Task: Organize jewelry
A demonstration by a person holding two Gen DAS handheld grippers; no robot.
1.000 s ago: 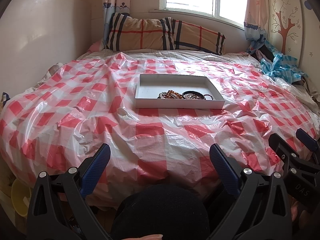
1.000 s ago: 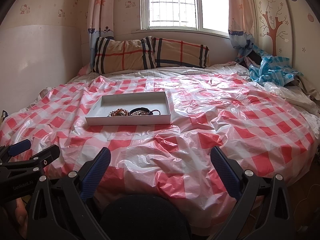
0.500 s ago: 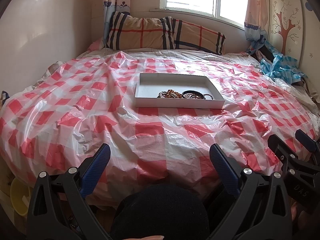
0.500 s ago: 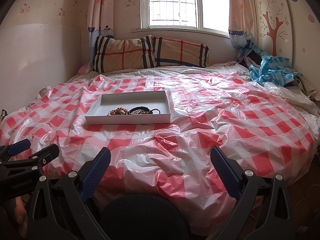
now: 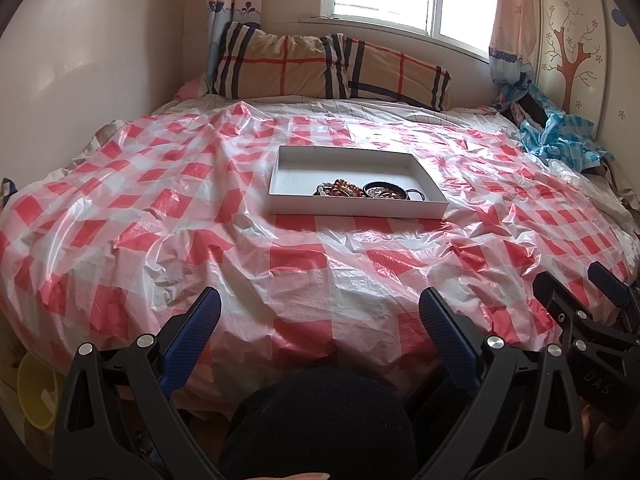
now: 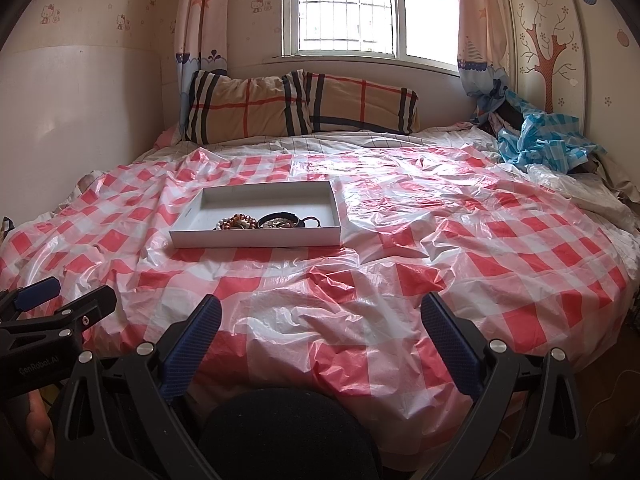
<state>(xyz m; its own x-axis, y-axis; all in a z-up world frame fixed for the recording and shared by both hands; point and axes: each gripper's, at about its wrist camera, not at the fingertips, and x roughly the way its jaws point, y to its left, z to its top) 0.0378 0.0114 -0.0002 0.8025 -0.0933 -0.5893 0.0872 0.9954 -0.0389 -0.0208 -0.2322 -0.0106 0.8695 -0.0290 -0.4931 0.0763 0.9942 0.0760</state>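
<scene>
Jewelry [image 5: 362, 191] lies heaped in the white tray's [image 5: 356, 212] near end on the bed [image 5: 304, 264], none outside it, while both tools, left [image 5: 318, 320] and right [image 6: 320, 320], hang spread and empty.

A bright window [image 6: 352, 8] lights a bed [image 6: 480, 240] with two plaid pillows [image 6: 300, 106] against papered walls [image 6: 100, 20].

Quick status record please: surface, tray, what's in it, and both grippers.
surface: red-and-white checked plastic sheet over a bed
tray: white tray, mid-bed, flat on the sheet
contents: beaded bracelets and a dark round item, bunched against its near wall
left gripper: open, empty, short of the tray
right gripper: open, empty, short of the tray
</scene>
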